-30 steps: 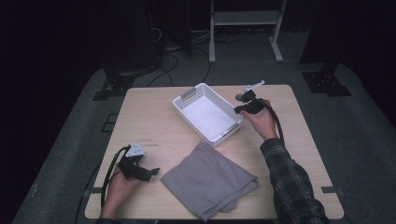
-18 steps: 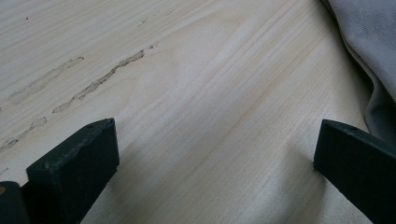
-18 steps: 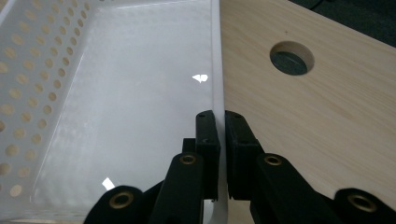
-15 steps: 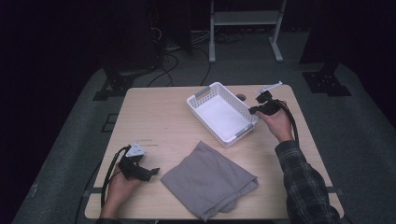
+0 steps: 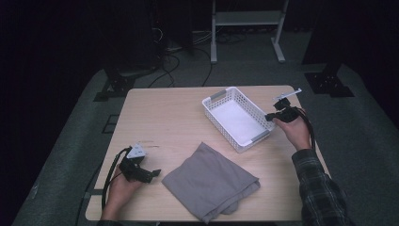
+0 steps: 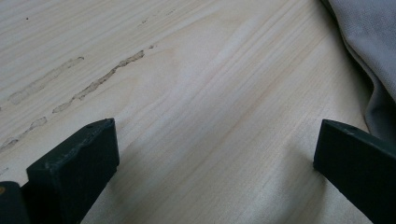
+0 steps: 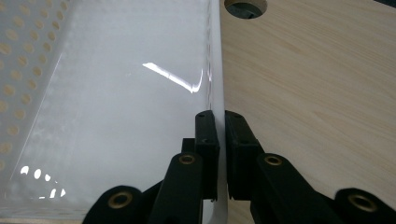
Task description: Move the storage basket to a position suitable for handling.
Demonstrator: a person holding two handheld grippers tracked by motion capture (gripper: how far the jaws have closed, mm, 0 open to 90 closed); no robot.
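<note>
Basket (image 5: 238, 119) is sitting on the table (image 5: 164, 117) with its long wall pinched in your right gripper (image 7: 219, 122); you are clamping that thin white wall with one jaw inside and one outside. Seen along the jaws, the white floor is lying to their left and bare wood to their right. Your left gripper (image 6: 215, 144) is resting low over the table, jaws spread wide with nothing but wood between them. Cloth (image 5: 211, 181) is lying just beside its right jaw, well apart from your right gripper.
</note>
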